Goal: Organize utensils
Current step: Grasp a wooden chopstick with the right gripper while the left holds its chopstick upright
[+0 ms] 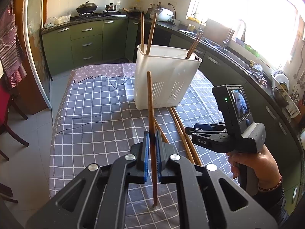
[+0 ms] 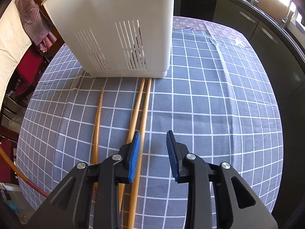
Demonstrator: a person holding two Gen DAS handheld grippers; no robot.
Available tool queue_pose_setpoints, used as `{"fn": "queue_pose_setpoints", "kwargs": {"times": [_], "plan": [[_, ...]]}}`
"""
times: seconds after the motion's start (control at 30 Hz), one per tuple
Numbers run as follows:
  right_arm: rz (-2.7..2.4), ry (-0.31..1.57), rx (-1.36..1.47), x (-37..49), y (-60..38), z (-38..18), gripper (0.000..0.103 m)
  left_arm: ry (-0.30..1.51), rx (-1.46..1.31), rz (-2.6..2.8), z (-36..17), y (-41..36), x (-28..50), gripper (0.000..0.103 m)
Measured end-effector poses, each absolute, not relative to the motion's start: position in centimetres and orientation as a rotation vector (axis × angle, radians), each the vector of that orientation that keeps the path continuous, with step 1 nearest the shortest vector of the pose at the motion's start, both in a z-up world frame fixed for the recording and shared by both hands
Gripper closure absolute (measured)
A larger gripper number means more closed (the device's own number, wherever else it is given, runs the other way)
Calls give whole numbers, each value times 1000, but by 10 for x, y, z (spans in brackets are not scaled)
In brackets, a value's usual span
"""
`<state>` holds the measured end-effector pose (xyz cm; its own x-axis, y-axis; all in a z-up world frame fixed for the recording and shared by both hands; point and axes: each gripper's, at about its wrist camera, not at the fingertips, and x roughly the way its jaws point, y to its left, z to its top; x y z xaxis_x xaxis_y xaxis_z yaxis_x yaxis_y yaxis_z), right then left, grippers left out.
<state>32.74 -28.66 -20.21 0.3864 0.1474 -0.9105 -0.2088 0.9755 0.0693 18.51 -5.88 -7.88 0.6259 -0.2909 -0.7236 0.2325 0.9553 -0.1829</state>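
The left gripper (image 1: 152, 139) stands clamped on a dark chopstick (image 1: 150, 103), upright before the white holder (image 1: 162, 76); the right gripper (image 2: 153, 148), part open and empty, hovers over loose chopsticks (image 2: 142, 105) lying lengthwise along its fingers, just left of its gap

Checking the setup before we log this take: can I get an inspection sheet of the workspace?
Surface: checked tablecloth, creased.
Job's things: white utensil holder with four chopsticks standing in it; three loose chopsticks lie on the cloth before it.
Clutter: nothing seen on the table.
Grippers: left claw shut on a dark chopstick, upright; right claw open above the loose ones, gripping nothing.
Cables: nothing seen.
Surroundings: green kitchen cabinets, stove with pans, sink, bright window.
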Motion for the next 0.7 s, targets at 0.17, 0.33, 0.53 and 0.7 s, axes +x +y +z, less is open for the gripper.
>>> {"fn": "queue_pose_setpoints", "kwargs": {"times": [0.17,0.33,0.53,0.7], "plan": [[220,1161,-88,331,-279,-204,74,849,-69,-300,-80,-60,186,96],[212,1167,-103,336,-276,-205,78,849,-68,-302,-80,-60,186,96],[213,1175,-119,338,-270,-212,78,856,-64,-304,-83,-62,187,96],[260,1174,-136,340,-259,-215,94,858,-58,-306,-84,-63,186,96]]}}
